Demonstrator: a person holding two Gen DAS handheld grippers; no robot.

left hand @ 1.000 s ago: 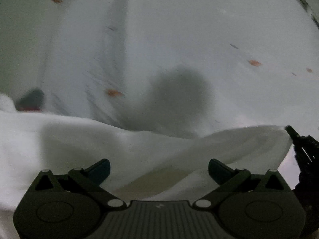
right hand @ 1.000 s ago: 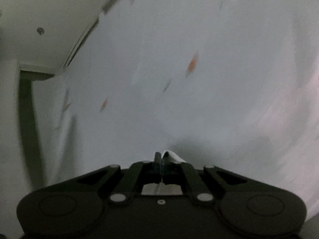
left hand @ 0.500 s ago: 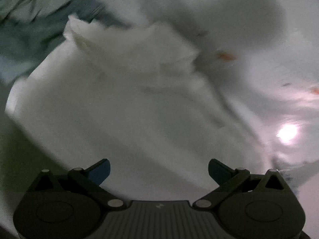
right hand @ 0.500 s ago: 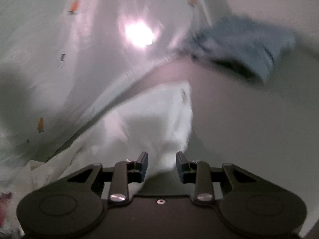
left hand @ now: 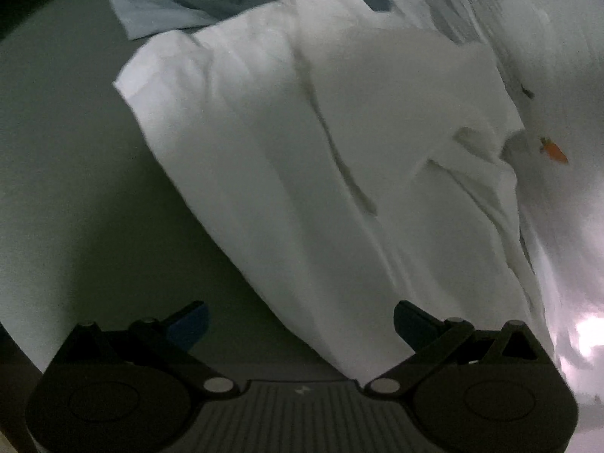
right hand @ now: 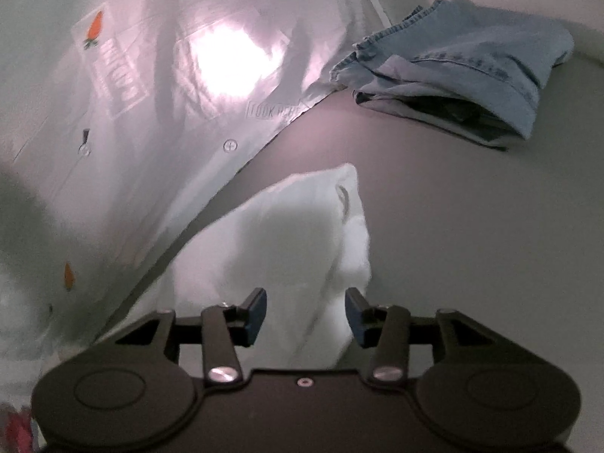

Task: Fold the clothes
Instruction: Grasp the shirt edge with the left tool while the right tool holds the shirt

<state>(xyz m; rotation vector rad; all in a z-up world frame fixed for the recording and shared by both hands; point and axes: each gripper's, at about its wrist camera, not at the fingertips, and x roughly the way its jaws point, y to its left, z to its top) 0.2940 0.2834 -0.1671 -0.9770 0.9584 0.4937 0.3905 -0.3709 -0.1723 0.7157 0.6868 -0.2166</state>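
L gripper: wide, holds nothing, over white cloth
R gripper: opening, cloth between, unpressed
Jeans: 2 o'clock on bench

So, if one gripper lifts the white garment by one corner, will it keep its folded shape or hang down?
The white garment would probably hang limp: it lies in soft creases and rounded folds. It looks thin, so likely light. One corner alone would probably undo the fold. The right gripper is opening, pads clear of the cloth.
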